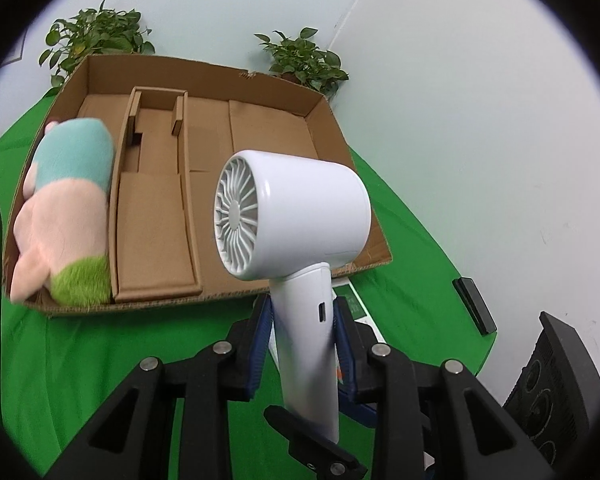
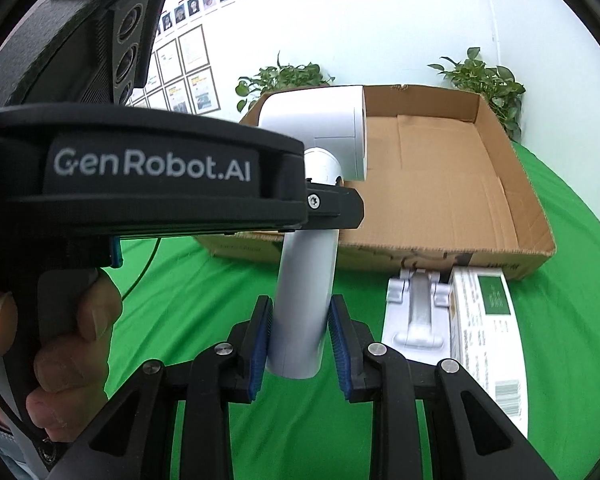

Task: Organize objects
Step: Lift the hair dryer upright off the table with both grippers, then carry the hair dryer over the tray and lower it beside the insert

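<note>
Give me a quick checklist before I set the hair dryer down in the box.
1. Left gripper clamped on the hair dryer handle: ok.
2. Right gripper on the handle's lower end: ok, pads touch both sides.
3. Dryer clear of the green cloth: ok.
4. Free space in the box: ok, right section bare.
5. Plush toy out of the way: ok, far left compartment.
6. Whether the dryer fits lying flat: cannot tell.

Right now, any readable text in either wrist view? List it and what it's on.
"GenRobot.AI": on the left gripper body, seen from the right wrist.
White carton, print and barcode: too small to read.
Wall papers: too blurred.
Hair dryer: no text visible.
</note>
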A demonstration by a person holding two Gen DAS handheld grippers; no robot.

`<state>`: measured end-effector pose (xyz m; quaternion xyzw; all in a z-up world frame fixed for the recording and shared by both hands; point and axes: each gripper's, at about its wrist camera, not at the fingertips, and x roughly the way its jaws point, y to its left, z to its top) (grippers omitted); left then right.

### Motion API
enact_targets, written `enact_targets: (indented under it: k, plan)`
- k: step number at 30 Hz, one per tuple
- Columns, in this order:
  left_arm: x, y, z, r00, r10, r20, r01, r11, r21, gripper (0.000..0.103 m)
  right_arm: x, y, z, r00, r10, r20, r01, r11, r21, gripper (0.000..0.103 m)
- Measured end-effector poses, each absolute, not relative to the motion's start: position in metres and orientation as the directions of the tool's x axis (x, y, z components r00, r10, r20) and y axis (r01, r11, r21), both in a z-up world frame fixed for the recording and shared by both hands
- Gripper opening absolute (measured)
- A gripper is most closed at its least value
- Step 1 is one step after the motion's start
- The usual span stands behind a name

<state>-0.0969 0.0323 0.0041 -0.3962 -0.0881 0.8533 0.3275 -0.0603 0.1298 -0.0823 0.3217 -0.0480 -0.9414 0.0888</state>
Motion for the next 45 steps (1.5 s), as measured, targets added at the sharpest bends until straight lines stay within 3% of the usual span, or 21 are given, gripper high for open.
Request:
enact_targets:
  k: [18,45]
  plan:
    - [-0.188,0.077,0.019,-0.444,0.612,-0.655,-0.498,-0.776,-0.387,0.029,-0.162,0.183,-0.055,-0.750,-0.194,-0.632,0.108,-0.979,0.173,0.027]
    - [-0.239,0.087,-0.051,-0.394,0.470,-0.790,-0.366,-0.869,-0.334,0.030,-0.265,0.208,-0.124,-0.599,-0.314,-0.737,0.118,-0.945,0.306,0.025]
